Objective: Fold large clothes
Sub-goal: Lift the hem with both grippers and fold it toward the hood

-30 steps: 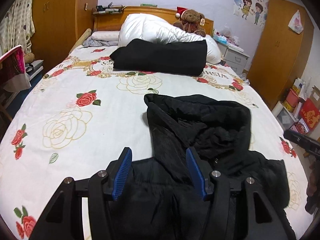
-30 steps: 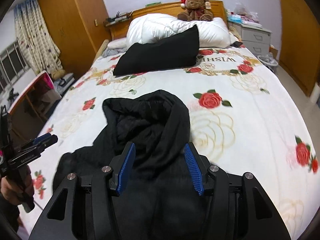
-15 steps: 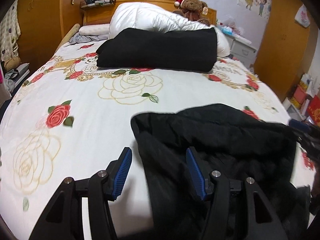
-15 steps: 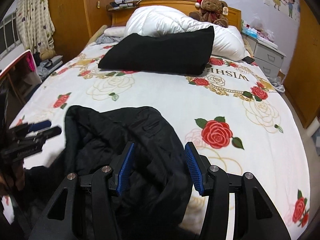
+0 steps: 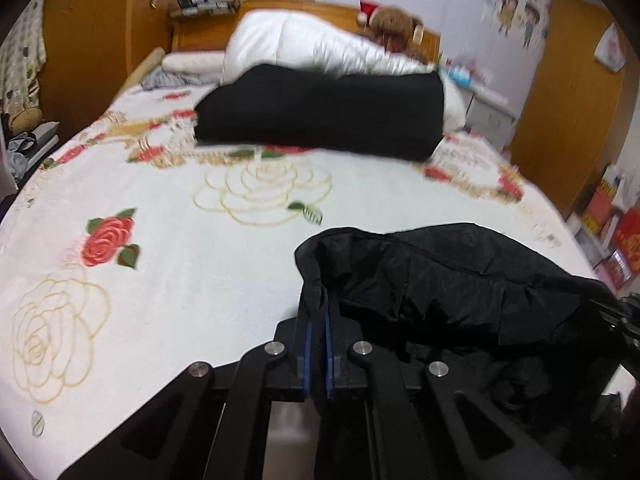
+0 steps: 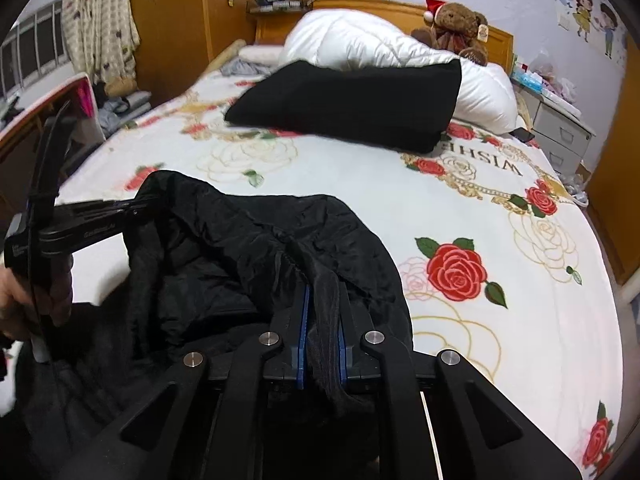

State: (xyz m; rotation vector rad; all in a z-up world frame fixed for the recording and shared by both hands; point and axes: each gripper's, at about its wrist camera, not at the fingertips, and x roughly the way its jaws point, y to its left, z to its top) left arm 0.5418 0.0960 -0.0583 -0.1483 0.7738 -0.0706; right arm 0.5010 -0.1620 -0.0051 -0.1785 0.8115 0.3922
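Left wrist view shows the left tool [image 5: 317, 322] down low over a bed [image 5: 180, 280] with a white rose blanket. Its blue pads [image 5: 307, 344] have just been closing and now pinch the left edge of a black jacket [image 5: 460, 288]. The jacket lies near the foot of the bed and stretches sideways, from the left tool across to the right. Its long way runs across the bed, not up toward the pillows. It is bunched and wrinkled, not flat.

Right wrist view shows the left tool [image 6: 136, 210] at the far left, held in a hand [image 6: 24, 300], gripping one end of the jacket [image 6: 240, 248]. The right tool [image 6: 322, 312] has also just been closing, and its pads squeeze a fold of the jacket's black cloth.

Farther up the bed lies another folded black thing [image 6: 360, 108], well apart from the jacket. Behind it sit a white duvet [image 6: 360, 44] and a teddy bear [image 6: 456, 28].
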